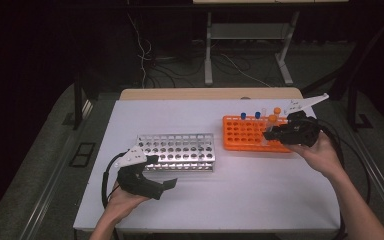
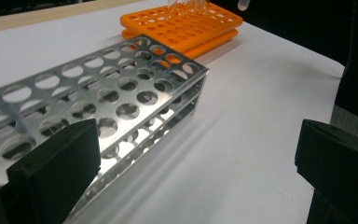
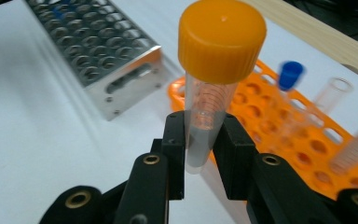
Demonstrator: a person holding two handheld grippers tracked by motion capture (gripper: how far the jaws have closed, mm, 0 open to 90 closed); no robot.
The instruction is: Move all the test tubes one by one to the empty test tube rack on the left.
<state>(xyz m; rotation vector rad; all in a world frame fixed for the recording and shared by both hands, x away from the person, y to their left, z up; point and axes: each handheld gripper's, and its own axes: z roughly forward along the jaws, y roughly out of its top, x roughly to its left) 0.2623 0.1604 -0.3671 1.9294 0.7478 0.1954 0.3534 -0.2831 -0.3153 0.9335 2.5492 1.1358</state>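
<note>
While the right gripper [image 3: 200, 140] pinches an orange-capped tube [image 3: 214, 79] low on its clear body, at the centre of the right gripper view, the tall top-heavy part above the pads could tilt or slide if the grip loosens. It hangs over the orange rack [image 1: 245, 135] at right centre of the high view, where a swing could knock the blue-capped tubes [image 1: 250, 116]. The left gripper [image 1: 167, 184], jaws wide apart and empty, sits at lower left beside the steel rack [image 1: 180, 152].

white table [image 1: 220, 200] | metal rack [image 1: 180, 151] left of centre, holes bare | two blue-capped tubes [image 1: 250, 116] and an uncapped clear tube [image 3: 332, 93] upright at the far side | wooden board [image 1: 210, 93] along far table edge | cables [image 1: 142, 55] on floor beyond
</note>
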